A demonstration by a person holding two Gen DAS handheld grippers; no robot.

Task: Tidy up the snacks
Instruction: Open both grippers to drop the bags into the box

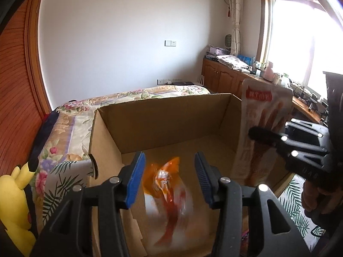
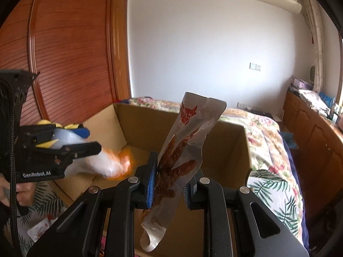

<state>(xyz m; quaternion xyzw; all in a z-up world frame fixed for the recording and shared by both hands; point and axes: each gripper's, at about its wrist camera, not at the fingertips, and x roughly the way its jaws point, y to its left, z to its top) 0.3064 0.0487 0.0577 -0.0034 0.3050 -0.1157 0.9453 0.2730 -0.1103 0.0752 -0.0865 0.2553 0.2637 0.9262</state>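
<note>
Two hand-held grippers are working over an open cardboard box [image 1: 163, 120] that sits on a bed with a floral bedspread [image 1: 70, 128]. The left gripper [image 1: 169, 178] has its blue-padded jaws spread apart, and an orange-and-white snack packet [image 1: 169, 190] sits in the gap between them, heavily blurred, with the pads not touching it, so it looks loose over the box floor rather than held. From the right wrist view the same left gripper [image 2: 85, 141] comes in from the left side, with that orange packet [image 2: 115, 162] smeared just past its tips above the box [image 2: 137, 124]. The right gripper [image 2: 169, 184] is clamped on a long pale snack bag [image 2: 182, 156] printed with brown sticks and a red label; the left blue pad presses flat on the bag, which stands nearly upright, top leaning a bit right, bottom end dangling below the jaws. In the left wrist view that bag [image 1: 263, 132] hangs at the box's right wall with the right gripper [image 1: 257, 133] pinching it from the right. A yellow plush toy [image 1: 17, 192] sits at the bed's left edge, and a wooden wardrobe [image 2: 64, 53] stands behind. A few more small packets [image 2: 40, 229] lie on the bedspread by the person's left hand [image 2: 12, 190].
</note>
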